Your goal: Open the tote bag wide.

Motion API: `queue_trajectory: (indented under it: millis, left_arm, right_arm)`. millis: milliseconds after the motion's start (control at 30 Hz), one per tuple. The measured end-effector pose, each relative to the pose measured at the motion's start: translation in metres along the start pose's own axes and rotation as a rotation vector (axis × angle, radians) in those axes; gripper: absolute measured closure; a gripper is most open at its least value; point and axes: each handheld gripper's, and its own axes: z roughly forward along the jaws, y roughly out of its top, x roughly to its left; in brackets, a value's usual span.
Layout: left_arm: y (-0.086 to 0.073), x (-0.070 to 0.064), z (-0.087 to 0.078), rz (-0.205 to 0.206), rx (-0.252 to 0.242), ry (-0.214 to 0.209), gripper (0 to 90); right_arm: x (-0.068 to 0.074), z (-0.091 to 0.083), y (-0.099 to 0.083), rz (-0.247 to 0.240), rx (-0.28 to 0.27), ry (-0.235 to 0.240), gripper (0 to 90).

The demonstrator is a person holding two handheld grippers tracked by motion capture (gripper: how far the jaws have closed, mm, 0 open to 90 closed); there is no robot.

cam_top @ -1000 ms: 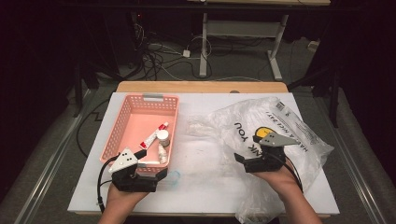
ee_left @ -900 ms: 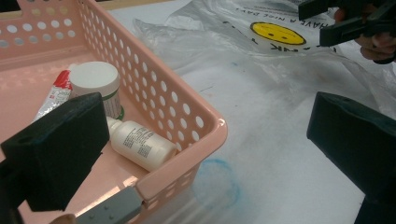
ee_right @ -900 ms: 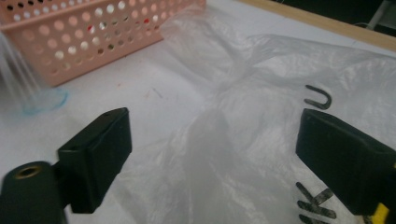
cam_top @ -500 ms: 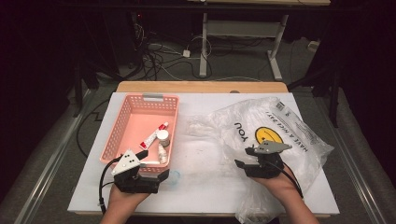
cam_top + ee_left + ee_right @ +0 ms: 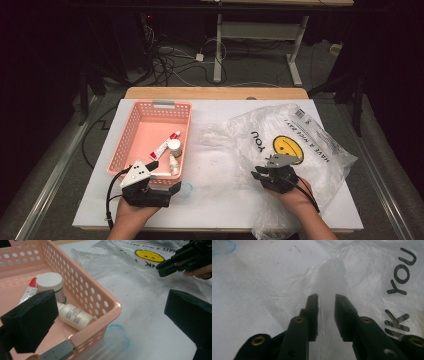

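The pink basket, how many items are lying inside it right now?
3. In the pink basket, a red-and-white tube lies mid-floor, a white-capped jar stands beside it, and a small white bottle lies against the near right wall. The left tongs may hide more.

White table (image 5: 220,200) is topped by a pink basket (image 5: 127,135) at left, a clear plastic bag (image 5: 310,145) at right; blue ring mark (image 5: 186,190) seen between.
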Motion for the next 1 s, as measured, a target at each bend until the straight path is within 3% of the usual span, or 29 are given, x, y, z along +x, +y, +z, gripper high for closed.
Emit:
queue_trajectory:
  millis: [267,400,633,833,1000]
  left_arm:
    - [0.000,0.000,0.000,0.001,0.001,0.000,0.0]
    - [0.000,0.001,0.000,-0.003,0.002,0.001,0.0]
    - [0.000,0.002,-0.001,-0.007,-0.002,0.004,0.0]
    - [0.000,0.003,-0.002,-0.008,-0.004,0.005,0.0]
    - [0.000,0.004,-0.002,-0.012,-0.007,0.006,0.0]
  right_arm:
    - [0.001,0.005,0.001,0.009,-0.002,0.005,90.0]
    - [-0.002,0.005,0.000,0.046,-0.036,0.029,90.0]
    - [-0.003,-0.001,0.000,0.045,-0.082,0.011,90.0]
    - [-0.005,-0.011,0.002,0.061,-0.161,0.012,90.0]
    - [-0.006,-0.016,0.004,0.062,-0.196,0.003,90.0]
